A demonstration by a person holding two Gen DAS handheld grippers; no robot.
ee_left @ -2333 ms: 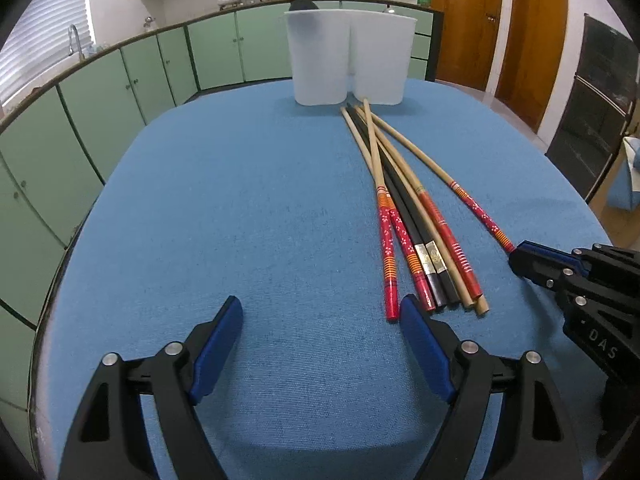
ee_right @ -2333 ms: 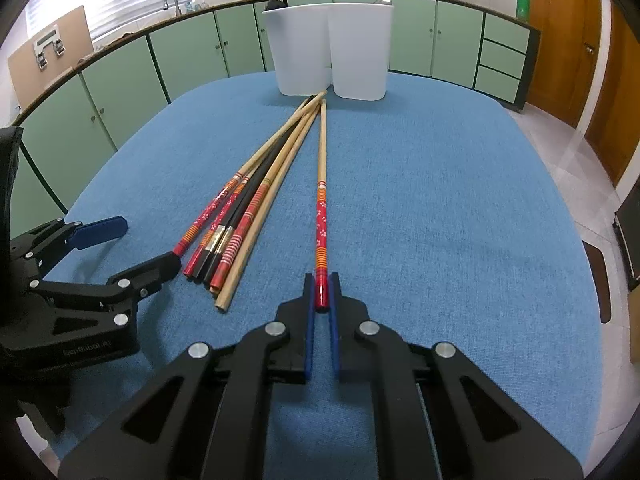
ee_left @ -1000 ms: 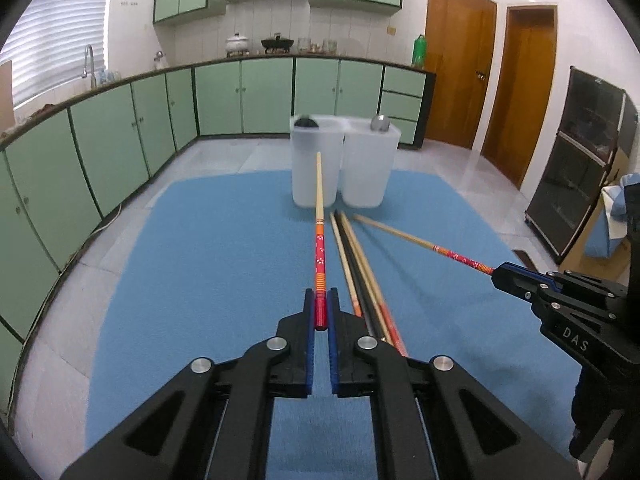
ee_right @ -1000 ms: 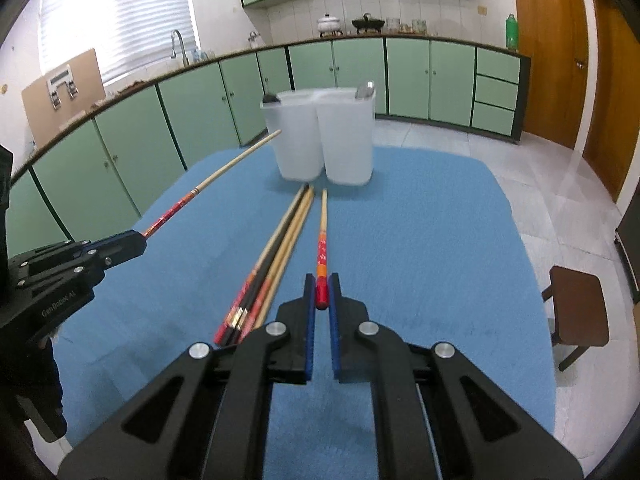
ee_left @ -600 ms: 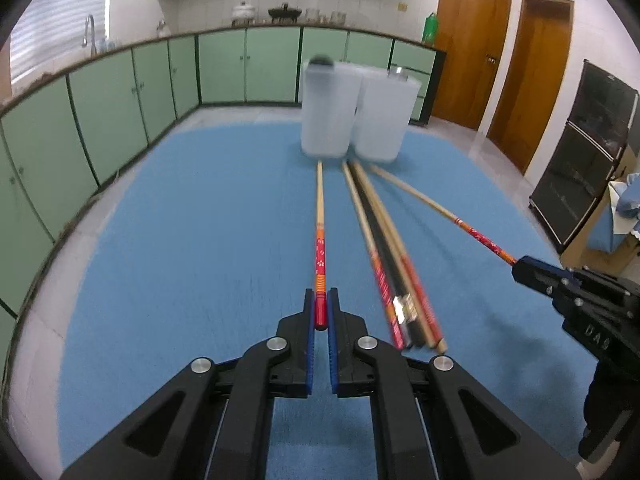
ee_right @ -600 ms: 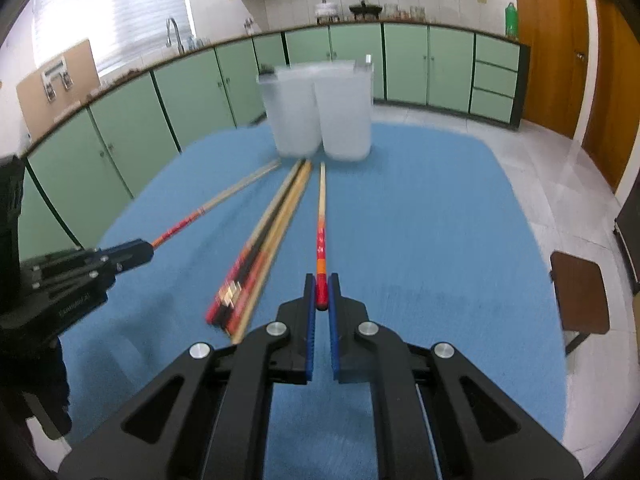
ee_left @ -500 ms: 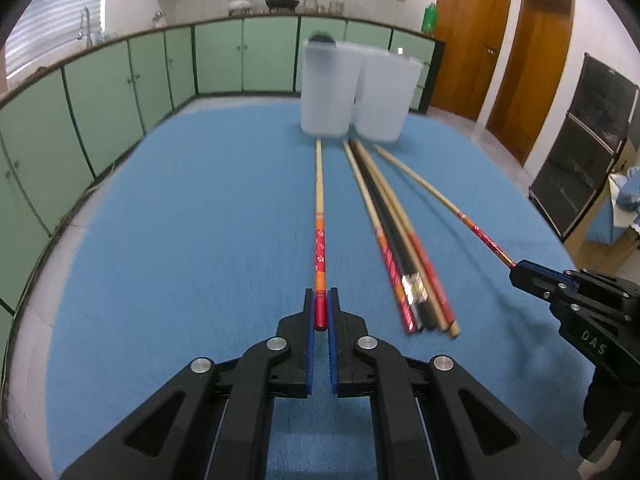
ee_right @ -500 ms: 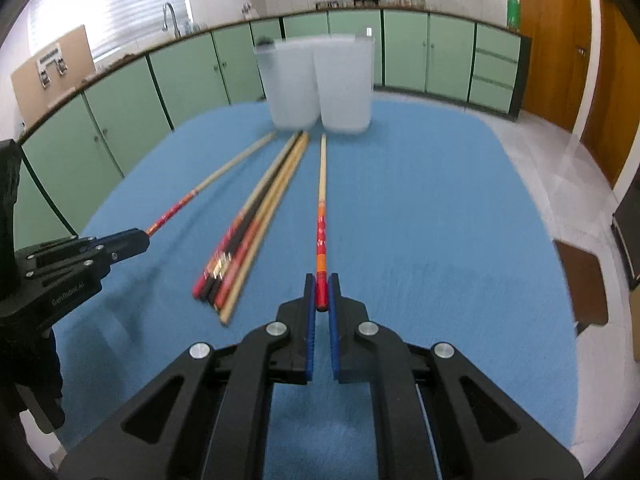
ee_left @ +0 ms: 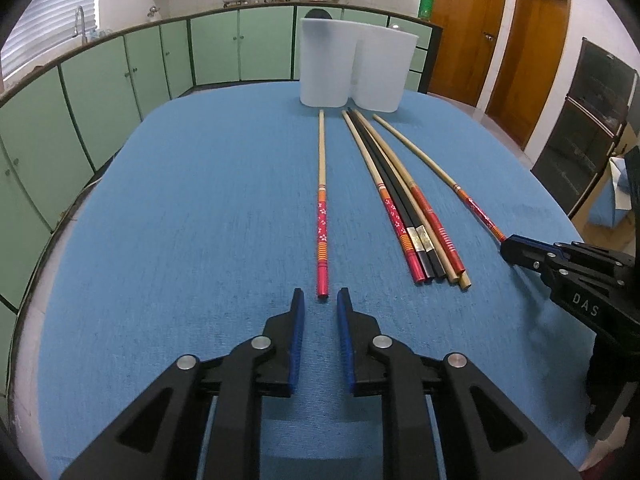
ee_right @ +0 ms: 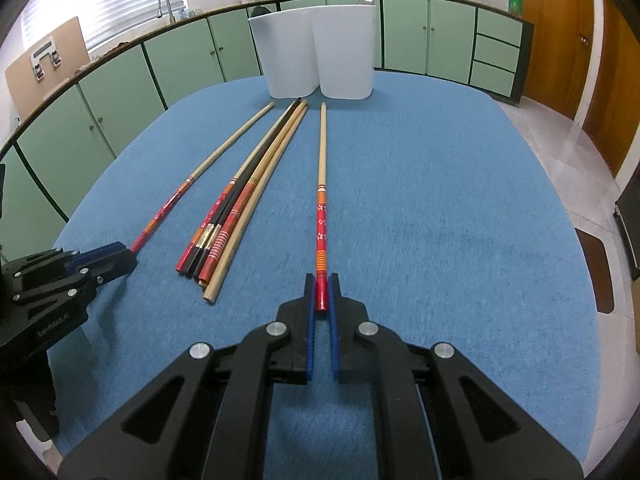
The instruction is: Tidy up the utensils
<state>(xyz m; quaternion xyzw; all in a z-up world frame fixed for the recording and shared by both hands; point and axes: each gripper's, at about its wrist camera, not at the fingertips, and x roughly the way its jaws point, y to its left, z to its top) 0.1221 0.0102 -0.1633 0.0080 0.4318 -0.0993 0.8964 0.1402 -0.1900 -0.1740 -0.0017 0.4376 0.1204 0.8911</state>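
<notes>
A red-handled chopstick (ee_left: 322, 216) lies flat on the blue tablecloth, its red end just ahead of my left gripper (ee_left: 321, 300), which is open and off it. A second red-handled chopstick (ee_right: 321, 216) lies on the cloth with its red end between the fingers of my right gripper (ee_right: 321, 288), which are slightly apart around it. A bundle of several chopsticks (ee_left: 404, 204), red, black and plain, lies between the two; it also shows in the right wrist view (ee_right: 240, 200). A white two-compartment holder (ee_left: 352, 68) stands at the table's far end.
The blue tablecloth (ee_left: 200, 200) covers a rounded table. Green kitchen cabinets (ee_left: 120, 76) run behind and to the left. Wooden doors (ee_left: 500, 32) stand at the right. The holder also shows in the right wrist view (ee_right: 316, 60).
Both chopsticks were carried in the air, then lowered flat onto the cloth on either side of the bundle. My left gripper has opened and let go. My right gripper's fingers have parted slightly.
</notes>
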